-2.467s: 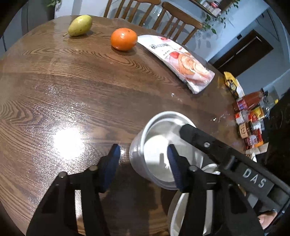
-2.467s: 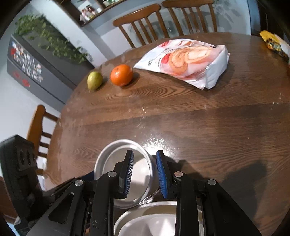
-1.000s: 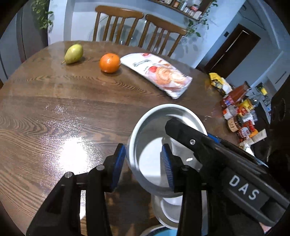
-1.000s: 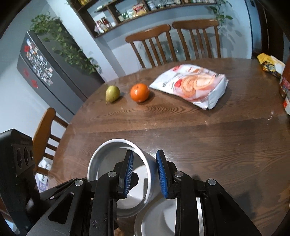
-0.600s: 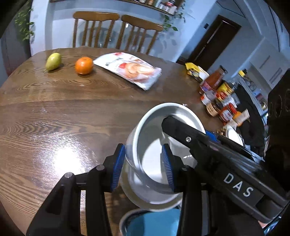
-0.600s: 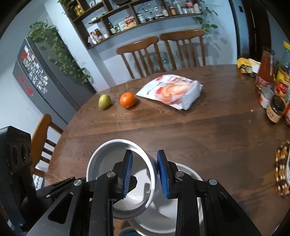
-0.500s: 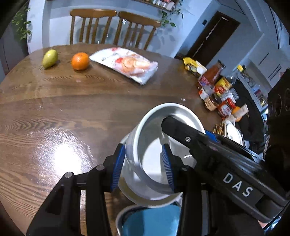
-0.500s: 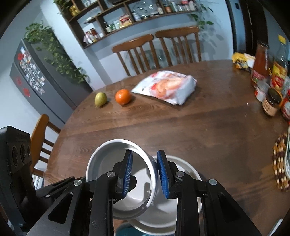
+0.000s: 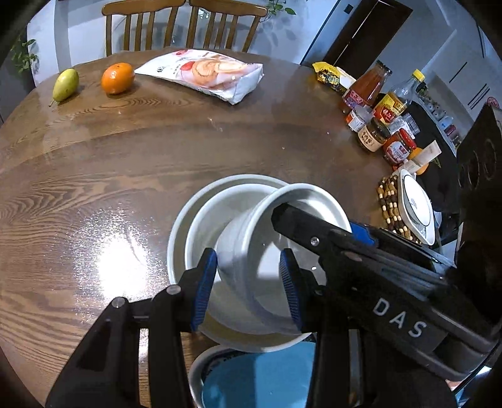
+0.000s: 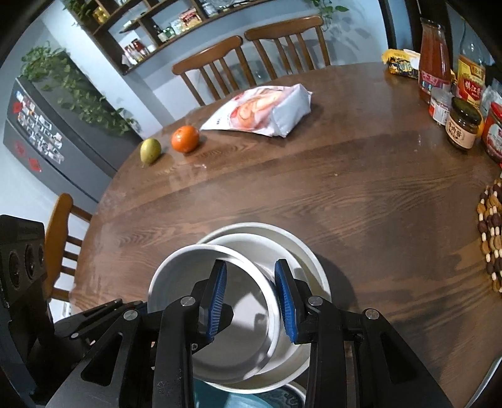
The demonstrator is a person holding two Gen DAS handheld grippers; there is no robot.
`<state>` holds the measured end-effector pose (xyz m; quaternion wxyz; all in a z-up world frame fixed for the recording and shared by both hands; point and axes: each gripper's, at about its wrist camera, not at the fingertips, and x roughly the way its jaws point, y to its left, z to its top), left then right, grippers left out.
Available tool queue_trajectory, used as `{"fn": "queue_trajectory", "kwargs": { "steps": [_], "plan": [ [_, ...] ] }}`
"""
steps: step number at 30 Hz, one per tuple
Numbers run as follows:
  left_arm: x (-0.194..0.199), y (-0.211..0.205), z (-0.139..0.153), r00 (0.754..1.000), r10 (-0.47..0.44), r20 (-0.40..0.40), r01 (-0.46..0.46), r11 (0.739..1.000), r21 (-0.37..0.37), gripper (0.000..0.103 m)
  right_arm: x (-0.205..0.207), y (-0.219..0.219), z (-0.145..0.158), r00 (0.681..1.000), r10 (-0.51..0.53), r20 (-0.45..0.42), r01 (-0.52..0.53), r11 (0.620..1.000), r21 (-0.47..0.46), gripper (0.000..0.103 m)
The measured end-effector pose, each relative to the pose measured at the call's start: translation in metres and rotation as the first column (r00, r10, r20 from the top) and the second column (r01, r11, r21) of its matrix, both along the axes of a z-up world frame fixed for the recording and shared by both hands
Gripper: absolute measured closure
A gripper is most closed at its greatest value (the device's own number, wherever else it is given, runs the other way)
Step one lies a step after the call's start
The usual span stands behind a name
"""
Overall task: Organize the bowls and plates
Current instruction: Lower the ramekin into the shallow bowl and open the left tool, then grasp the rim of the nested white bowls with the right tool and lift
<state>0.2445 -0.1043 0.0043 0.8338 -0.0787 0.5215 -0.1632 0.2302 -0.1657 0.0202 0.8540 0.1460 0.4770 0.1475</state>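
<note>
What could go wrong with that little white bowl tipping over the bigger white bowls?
1. The small white ceramic bowl hangs tilted over the stacked larger white bowls. The right gripper has just been opening, with the bowl's wall loose between its pads. Only the left gripper seems to pinch it, so it might slip and chip.
2. Set down crooked, it may not nest and could knock the blue bowl below.

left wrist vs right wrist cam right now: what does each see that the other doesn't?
Left wrist only: a white scale and the door.
Right wrist only: the fridge, wall shelves, a side chair.
Both: the white bowl tilted into the larger bowl, pear, orange, snack bag, jars.
</note>
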Motion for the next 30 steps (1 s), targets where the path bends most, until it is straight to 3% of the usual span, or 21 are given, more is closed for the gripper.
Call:
{"fn": "queue_trajectory", "kwargs": {
  "steps": [11,17,24,28,30],
  "plan": [
    [0.004,-0.006,-0.01,1.0,-0.01,-0.005,0.011,0.998,0.061,0.063,0.004,0.003,-0.014,0.999,-0.027,-0.034,0.025,0.999,-0.041,0.067],
    [0.002,-0.007,-0.007,1.0,-0.02,0.014,0.019,0.998,0.063,0.051,-0.001,0.002,-0.006,0.999,-0.031,-0.005,0.031,0.998,-0.061,0.066],
    [-0.002,-0.002,0.006,0.998,-0.018,0.055,0.015,0.998,0.059,0.032,-0.012,-0.011,0.007,0.996,-0.056,0.073,0.055,0.998,0.007,0.036],
    [-0.002,0.013,0.017,0.996,0.026,0.086,-0.027,1.0,0.008,0.025,-0.019,-0.029,0.014,0.986,-0.111,0.126,0.101,0.992,0.076,0.018],
    [-0.001,0.02,0.019,0.994,0.054,0.093,-0.054,0.999,-0.006,0.022,-0.018,-0.039,0.011,0.984,-0.137,0.117,0.123,0.985,0.122,0.015]
  ]
}}
